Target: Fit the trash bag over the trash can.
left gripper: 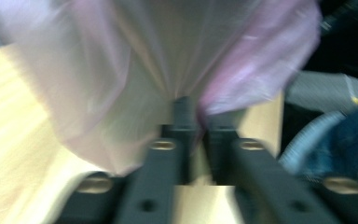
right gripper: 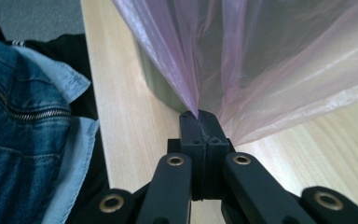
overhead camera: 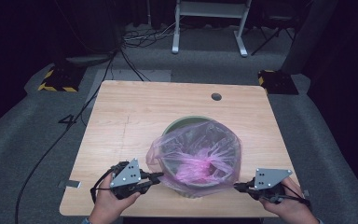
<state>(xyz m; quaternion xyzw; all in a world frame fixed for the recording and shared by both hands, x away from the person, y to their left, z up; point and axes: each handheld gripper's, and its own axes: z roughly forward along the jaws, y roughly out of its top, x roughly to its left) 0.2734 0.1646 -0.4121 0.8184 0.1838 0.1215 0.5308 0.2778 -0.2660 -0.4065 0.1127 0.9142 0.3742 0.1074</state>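
A green bin (overhead camera: 182, 124) stands on the wooden table (overhead camera: 130, 116), lined with a thin pink plastic bag (overhead camera: 200, 149) whose rim billows over the bin's edge. My left gripper (overhead camera: 160, 176) sits at the bag's near left edge. In the blurred left gripper view its jaws (left gripper: 199, 116) stand slightly apart, with the bag's gathered folds (left gripper: 135, 70) running down to the tips. My right gripper (overhead camera: 237, 186) is at the bag's near right edge. There it (right gripper: 199, 116) is shut on a pinch of the bag film (right gripper: 279, 65), which fans out taut beside the bin wall (right gripper: 156, 84).
Both hands rest near the table's front edge. A round cable hole (overhead camera: 216, 97) lies at the back of the table. On the grey floor beyond are cables (overhead camera: 135, 37), a white frame (overhead camera: 209, 23) and yellow-black stands (overhead camera: 56, 80). A denim sleeve (right gripper: 23, 130) hangs close to the right gripper.
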